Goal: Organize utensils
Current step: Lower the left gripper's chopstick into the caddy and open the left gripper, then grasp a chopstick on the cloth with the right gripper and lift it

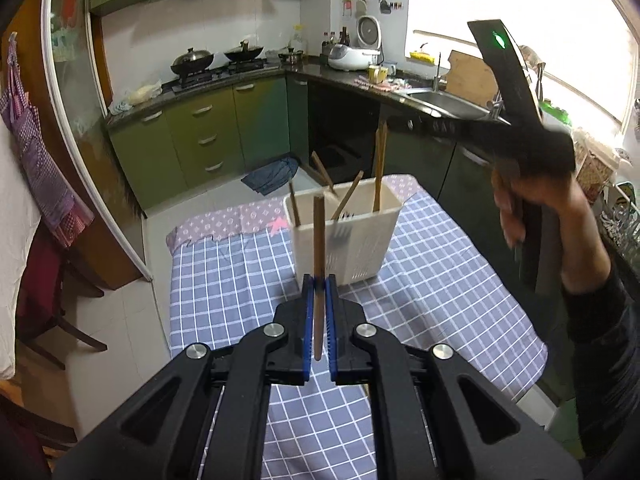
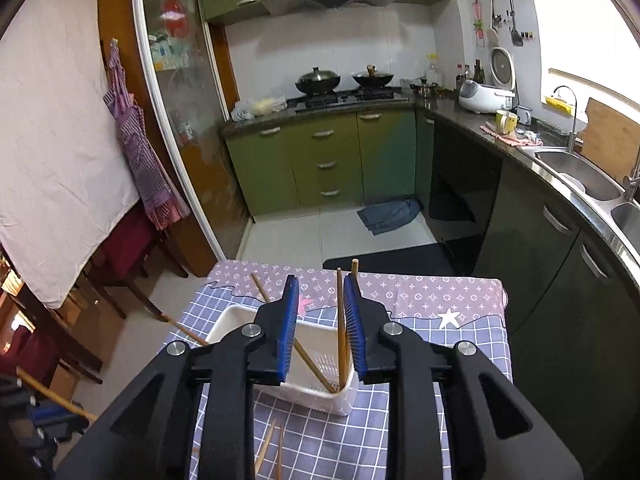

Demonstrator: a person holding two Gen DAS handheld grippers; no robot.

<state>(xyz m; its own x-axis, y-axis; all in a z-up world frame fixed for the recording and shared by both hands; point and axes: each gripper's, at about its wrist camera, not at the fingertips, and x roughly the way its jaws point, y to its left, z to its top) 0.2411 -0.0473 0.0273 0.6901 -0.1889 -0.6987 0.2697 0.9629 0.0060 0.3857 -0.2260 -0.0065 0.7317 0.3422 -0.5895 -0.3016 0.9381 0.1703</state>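
My left gripper is shut on a wooden chopstick, which stands upright between the blue pads, just in front of the white utensil basket. Several chopsticks and a fork stand in the basket. My right gripper hangs open above the same basket. A chopstick stands in the basket close beside the right pad, and the pads do not press on it. Another chopstick leans across the basket's inside.
The basket sits on a blue checked tablecloth. Two loose chopsticks lie on the cloth near its front. The hand holding the right gripper fills the right side. Green kitchen cabinets and a sink lie beyond.
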